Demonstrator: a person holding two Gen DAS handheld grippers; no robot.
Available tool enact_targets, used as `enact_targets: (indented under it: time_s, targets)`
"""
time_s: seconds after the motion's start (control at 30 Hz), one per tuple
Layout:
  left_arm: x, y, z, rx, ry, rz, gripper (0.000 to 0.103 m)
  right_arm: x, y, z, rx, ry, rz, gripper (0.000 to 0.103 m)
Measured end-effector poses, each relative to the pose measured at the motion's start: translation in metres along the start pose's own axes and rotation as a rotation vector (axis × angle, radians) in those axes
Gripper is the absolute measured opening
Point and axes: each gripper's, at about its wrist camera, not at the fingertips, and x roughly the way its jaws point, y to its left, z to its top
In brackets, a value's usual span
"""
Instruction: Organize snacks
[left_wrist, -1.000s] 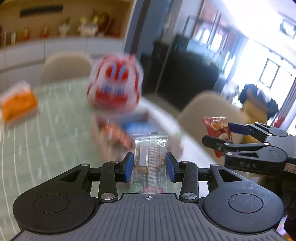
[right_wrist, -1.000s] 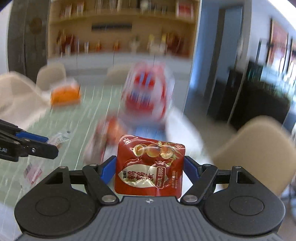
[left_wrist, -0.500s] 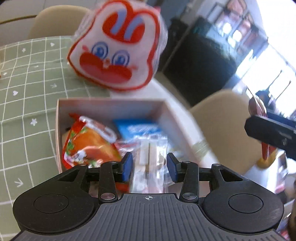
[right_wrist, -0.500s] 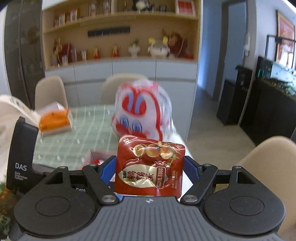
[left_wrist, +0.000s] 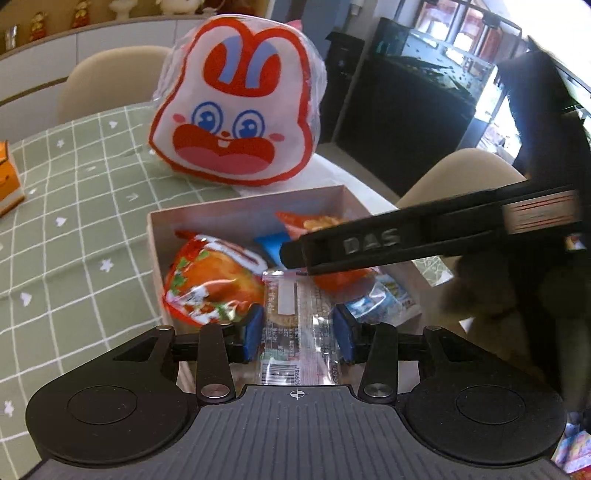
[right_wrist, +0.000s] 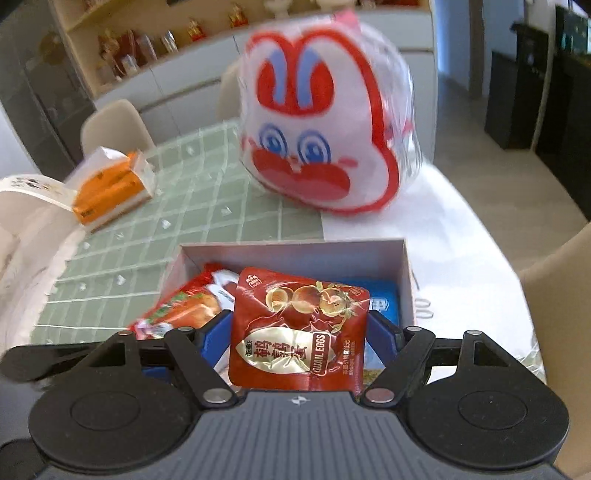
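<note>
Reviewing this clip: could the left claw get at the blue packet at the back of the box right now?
Probably not. The left claw is shut on a clear snack packet, and the right claw crosses the box just in front of the blue packet.

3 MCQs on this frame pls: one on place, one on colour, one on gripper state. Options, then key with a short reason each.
1. Where does the rabbit-face bag sit?
A. inside the box
B. on the table behind the box
C. in the left gripper

2. What colour is the quail eggs pouch?
A. red
B. green
C. white

3. What is the state of the right gripper?
A. open and empty
B. shut on the quail eggs pouch
C. shut on the tissue pack

Key:
1 B: the bag stands on the table beyond the far wall of the box.
2 A: its face is red with gold print.
3 B: both blue pads press the sides of the pouch above the box, while the left gripper holds a clear wrapped snack.
</note>
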Motion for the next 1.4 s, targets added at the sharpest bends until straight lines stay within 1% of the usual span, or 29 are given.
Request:
enact_targets:
  time_s: [0.07,0.1,0.17,0.23,0.3,0.37,0.43,0.5,0.57,0.6,0.73,0.77,0.8,0.83,0.9,0.97,1.03,1.07,1.17,1.27,1.3,1.37,1.4]
  targets:
    - [-0.008,0.004,-0.001,-0.006,-0.006,0.005,0.046,0.011,-0.003,-0.001,0.014,0.034,-0.008,0.078]
    - [-0.012,0.005,0.0,-0.009,-0.005,0.004,0.046,0.014,-0.005,-0.002,0.026,0.05,-0.008,0.076]
    - [-0.021,0.007,-0.001,-0.023,-0.007,-0.002,0.046,0.015,-0.006,-0.005,0.035,0.05,-0.008,0.075]
    - [-0.03,0.009,-0.004,-0.038,-0.009,-0.026,0.046,0.013,-0.006,-0.005,0.053,0.052,0.016,0.075]
    - [-0.033,0.01,-0.009,-0.057,0.015,-0.069,0.046,0.002,-0.009,-0.006,0.082,0.021,0.048,0.076]
    - [-0.029,0.01,-0.014,-0.07,0.047,-0.099,0.046,-0.012,-0.01,-0.007,0.104,-0.036,0.063,0.076]
    - [-0.023,0.01,-0.021,-0.068,0.071,-0.091,0.046,-0.03,-0.009,-0.01,0.12,-0.088,0.065,0.076]
    - [-0.018,0.009,-0.026,-0.074,0.081,-0.089,0.045,-0.05,-0.007,-0.019,0.129,-0.138,0.046,0.077]
    - [-0.019,0.009,-0.03,-0.084,0.059,-0.088,0.045,-0.071,-0.002,-0.03,0.112,-0.183,0.004,0.077]
    - [-0.022,0.009,-0.031,-0.089,0.035,-0.085,0.045,-0.082,0.002,-0.038,0.095,-0.208,-0.023,0.077]
    - [-0.034,0.009,-0.024,-0.139,-0.109,-0.052,0.045,-0.112,0.015,-0.065,0.02,-0.271,-0.105,0.078]
    - [-0.037,0.01,-0.02,-0.153,-0.124,-0.042,0.045,-0.118,0.017,-0.071,0.005,-0.274,-0.129,0.078]
    - [-0.04,0.011,-0.016,-0.165,-0.122,-0.038,0.045,-0.123,0.019,-0.077,-0.004,-0.272,-0.149,0.078]
    - [-0.041,0.011,-0.012,-0.167,-0.103,-0.042,0.045,-0.129,0.019,-0.082,-0.007,-0.269,-0.154,0.078]
    - [-0.041,0.006,-0.008,-0.12,-0.019,-0.051,0.045,-0.137,0.016,-0.091,-0.007,-0.26,-0.134,0.078]
    - [-0.037,-0.001,-0.011,-0.038,0.053,-0.051,0.045,-0.142,0.012,-0.101,0.005,-0.257,-0.113,0.078]
    - [-0.028,-0.008,-0.017,0.026,0.103,0.003,0.045,-0.145,0.007,-0.112,0.031,-0.251,-0.085,0.078]
    - [-0.024,-0.009,-0.019,0.046,0.111,0.049,0.048,-0.145,0.004,-0.117,0.046,-0.247,-0.07,0.078]
    - [-0.016,-0.005,-0.02,0.01,0.108,0.065,0.047,-0.148,-0.001,-0.136,0.081,-0.234,-0.027,0.078]
    - [-0.007,-0.004,-0.013,-0.006,0.069,0.073,0.045,-0.152,-0.003,-0.15,0.096,-0.229,-0.018,0.078]
    - [-0.004,-0.004,-0.01,-0.011,0.044,0.076,0.045,-0.153,-0.005,-0.154,0.101,-0.23,-0.018,0.078]
    - [0.001,-0.003,-0.007,-0.035,0.007,0.055,0.045,-0.155,-0.008,-0.159,0.111,-0.23,-0.022,0.078]
    - [0.004,-0.004,-0.006,-0.038,0.001,0.054,0.045,-0.156,-0.011,-0.161,0.117,-0.229,-0.026,0.078]
